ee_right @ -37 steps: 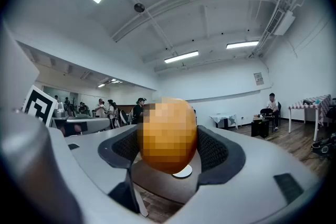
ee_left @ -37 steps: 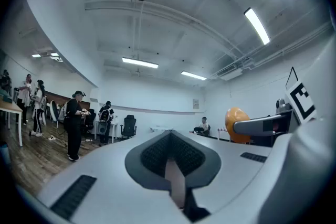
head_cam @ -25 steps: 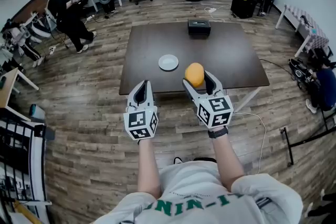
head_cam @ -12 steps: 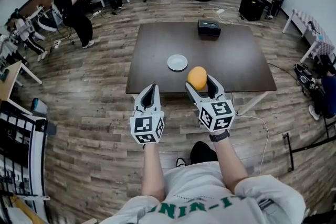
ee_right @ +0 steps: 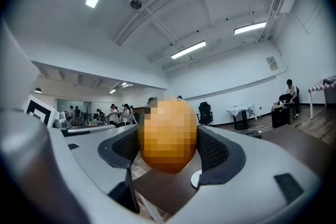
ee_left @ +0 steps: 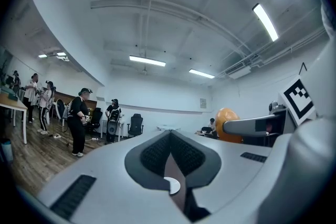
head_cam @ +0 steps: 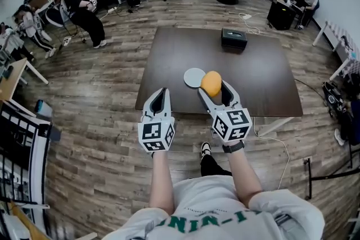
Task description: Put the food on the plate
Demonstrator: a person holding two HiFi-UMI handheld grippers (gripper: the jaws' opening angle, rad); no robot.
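My right tongs (head_cam: 214,87) are clamped on the orange fruit (head_cam: 211,82), pads pressing its two sides. They hold it raised over the near part of the table (head_cam: 264,81), which I judge is for carrying across. The white plate (head_cam: 193,77) lies on the table just ahead and left of those tips, bare where visible, so the fruit is not yet delivered. My left tongs (head_cam: 159,99) hang beside the right pair, short of the table edge, jaws together with nothing between; judged idle.

Count: one fruit, one plate, one black box (head_cam: 234,39) far ahead, two tongs.
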